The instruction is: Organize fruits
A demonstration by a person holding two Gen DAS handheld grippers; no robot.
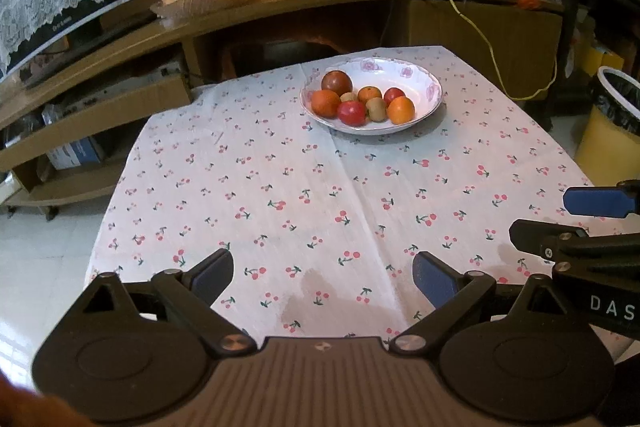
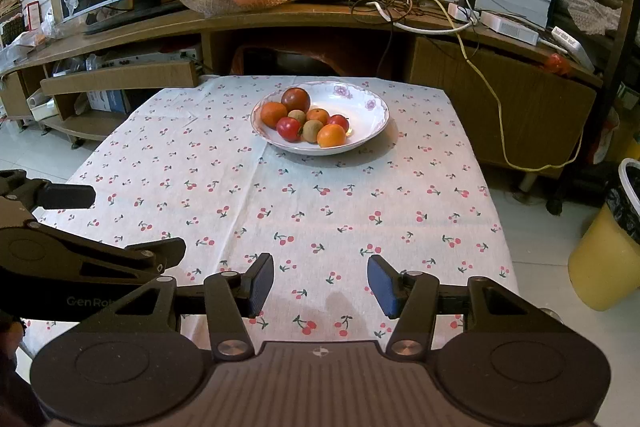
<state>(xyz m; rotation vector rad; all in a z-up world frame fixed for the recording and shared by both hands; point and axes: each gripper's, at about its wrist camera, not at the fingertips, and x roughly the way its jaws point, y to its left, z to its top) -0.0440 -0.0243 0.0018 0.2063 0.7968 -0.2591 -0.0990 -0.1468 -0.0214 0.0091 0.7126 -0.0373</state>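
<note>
I am reading the scene left to right. On the far left a wooden shelf unit [image 2: 132, 79] is running behind the table, and a glass dish [image 2: 240, 1] of large oranges and apples is sitting on its top. My left gripper [image 1: 323, 277] is hovering over the near edge of the cherry-print tablecloth [image 1: 320, 195], jaws spread wide, nothing between the blue pads. Toward the far middle of the cloth the white floral plate [image 1: 420, 75] is sitting, well apart from both grippers; it is holding the small fruits in a cluster on its left half: a dark red fruit [image 1: 337, 83] at the back, an orange [image 1: 325, 103] beside it, a red one [image 1: 351, 113] in front, a kiwi [image 1: 376, 109] touching it. My right gripper [image 2: 321, 285] is hanging just beside the left one, also open wide and carrying nothing. At far right a yellow bin [image 2: 608, 251] with a black liner is standing on the floor.
</note>
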